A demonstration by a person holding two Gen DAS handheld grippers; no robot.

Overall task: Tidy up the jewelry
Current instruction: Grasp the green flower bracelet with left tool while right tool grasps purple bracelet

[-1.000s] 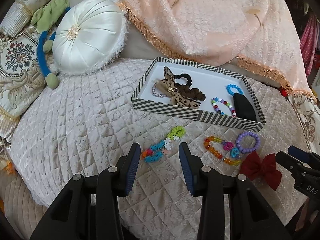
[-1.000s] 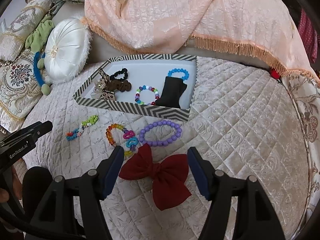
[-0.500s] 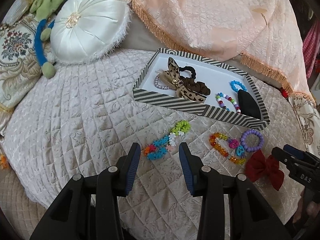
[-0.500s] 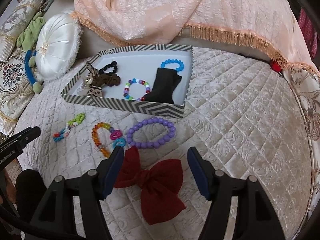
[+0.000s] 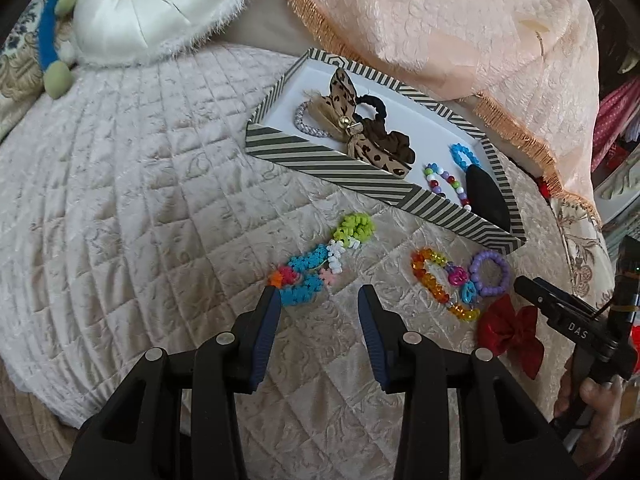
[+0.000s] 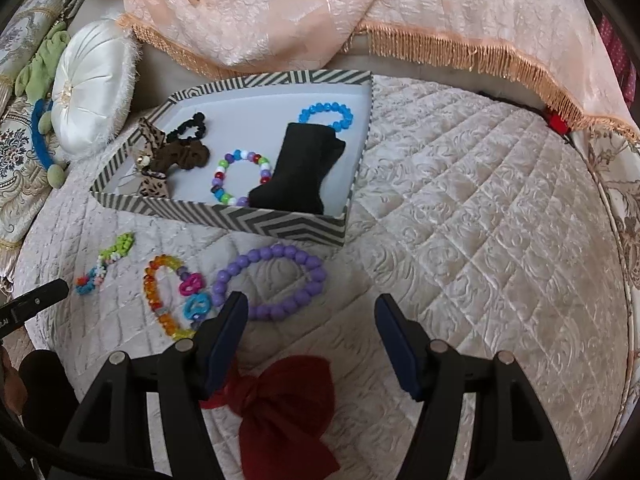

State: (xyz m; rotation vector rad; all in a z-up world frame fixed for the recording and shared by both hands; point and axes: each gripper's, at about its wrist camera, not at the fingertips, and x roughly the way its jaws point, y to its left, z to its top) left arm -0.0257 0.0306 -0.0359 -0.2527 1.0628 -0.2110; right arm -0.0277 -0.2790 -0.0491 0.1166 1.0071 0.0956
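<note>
Both grippers have advanced toward the striped tray (image 6: 280, 227). The right gripper (image 6: 310, 320), jaws apart and empty, now straddles the purple bracelet (image 6: 272, 282) lying just before the tray; the left gripper (image 5: 318, 300) gapes too.

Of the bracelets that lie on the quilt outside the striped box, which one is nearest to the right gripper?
The purple bead bracelet: it lies just ahead of the open right gripper, while the orange-yellow bracelet and flower-bead bracelet lie further left.

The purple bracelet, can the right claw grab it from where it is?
Probably yes. The purple bracelet lies flat on the quilt just ahead of the open right claw, outside the striped box, nothing covering it.
</note>
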